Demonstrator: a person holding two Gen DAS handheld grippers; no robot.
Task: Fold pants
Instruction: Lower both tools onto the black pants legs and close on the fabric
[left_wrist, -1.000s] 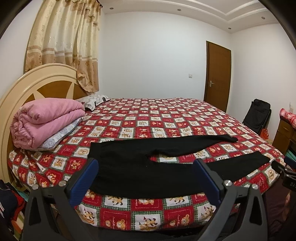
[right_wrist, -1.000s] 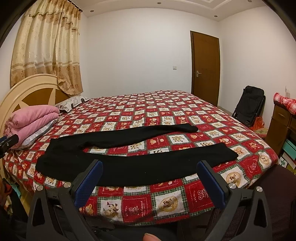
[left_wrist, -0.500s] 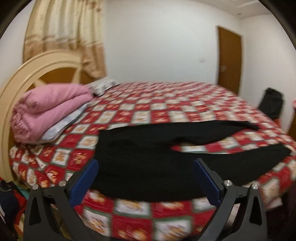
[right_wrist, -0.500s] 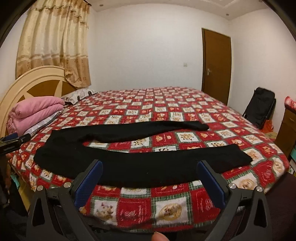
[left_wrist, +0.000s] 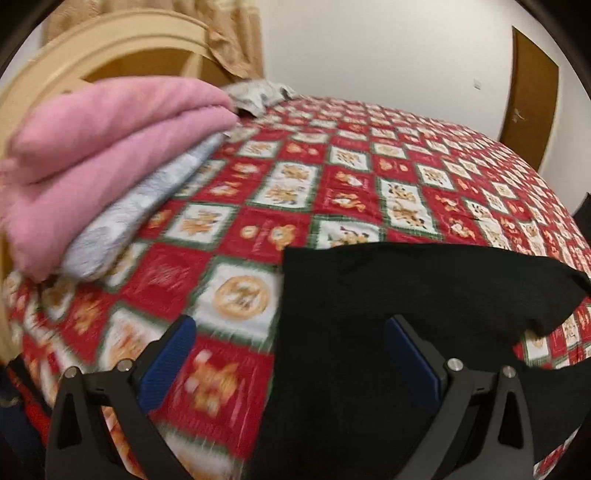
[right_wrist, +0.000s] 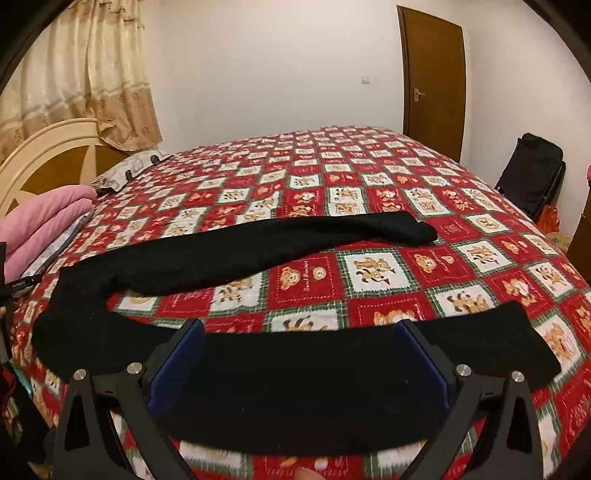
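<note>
Red patchwork with bear squares covers the bed (right_wrist: 369, 177), which fills most of both views. Behind it a cream and brown headboard (left_wrist: 110, 55) curves up under a beige curtain (right_wrist: 92, 74), and a brown door (right_wrist: 432, 74) stands in the white wall on the far side. Black pants (right_wrist: 258, 254) lie flat across the near part of the bed, waist toward the headboard end, the two legs spread apart and running toward the door side; the near leg lies along the bed's front edge. A pink blanket (left_wrist: 103, 147) is folded in a stack on top of a pale grey one (left_wrist: 140, 206) next to the headboard, apart from the pants. A black bag (right_wrist: 532, 173) stands on the floor beyond the bed near the door. The left tongs (left_wrist: 291, 354) are spread wide, grasping nothing, over the waist edge of the pants, one blue pad (left_wrist: 168, 365) above the bedspread and the other above the black cloth. The right tongs (right_wrist: 299, 354) are also spread wide and empty, over the near leg. The left view is blurred.
</note>
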